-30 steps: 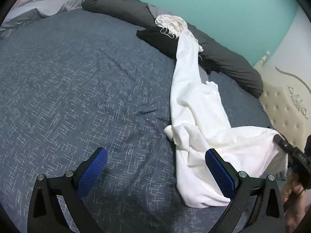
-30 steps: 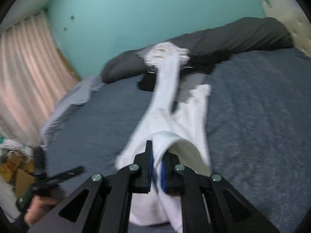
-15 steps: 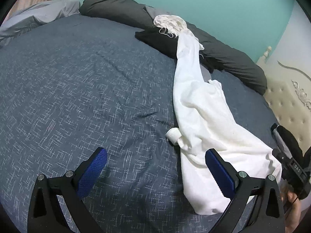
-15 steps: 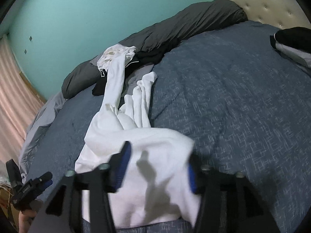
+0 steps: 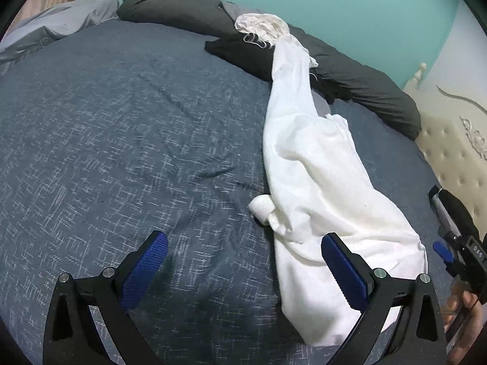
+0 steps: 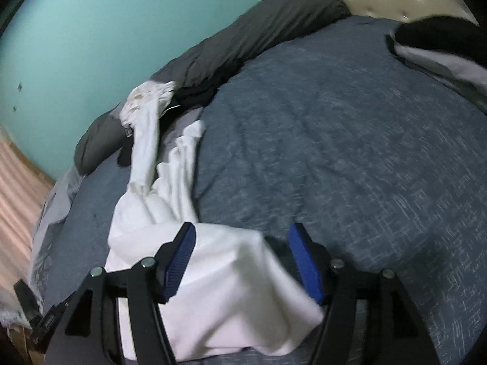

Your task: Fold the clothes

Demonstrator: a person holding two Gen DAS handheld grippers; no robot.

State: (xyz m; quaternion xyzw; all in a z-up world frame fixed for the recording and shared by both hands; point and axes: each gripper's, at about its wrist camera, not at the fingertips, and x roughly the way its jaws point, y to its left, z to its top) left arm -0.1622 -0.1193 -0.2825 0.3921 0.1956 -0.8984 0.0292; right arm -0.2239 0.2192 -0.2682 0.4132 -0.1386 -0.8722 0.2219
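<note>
A long white garment [image 5: 310,164] lies stretched across the blue bedspread [image 5: 121,140], its far end up on the dark pile by the wall. My left gripper [image 5: 243,270] hovers open over the bedspread, its right finger above the garment's near edge. In the right wrist view the same white garment [image 6: 219,267] lies crumpled below my right gripper [image 6: 243,261], which stands open with nothing held. The right gripper's body [image 5: 459,243] and a hand show at the left wrist view's right edge.
A dark grey duvet roll [image 5: 182,9] runs along the teal wall. A black garment [image 5: 243,51] and a cream cloth [image 5: 261,26] sit at the white garment's far end. A tufted headboard [image 5: 450,158] is at right. Folded black-and-grey clothes [image 6: 441,45] lie near it.
My right gripper has opened and let go of the white garment, which dropped flat onto the bed. The left gripper has stayed open, shifting only slightly.
</note>
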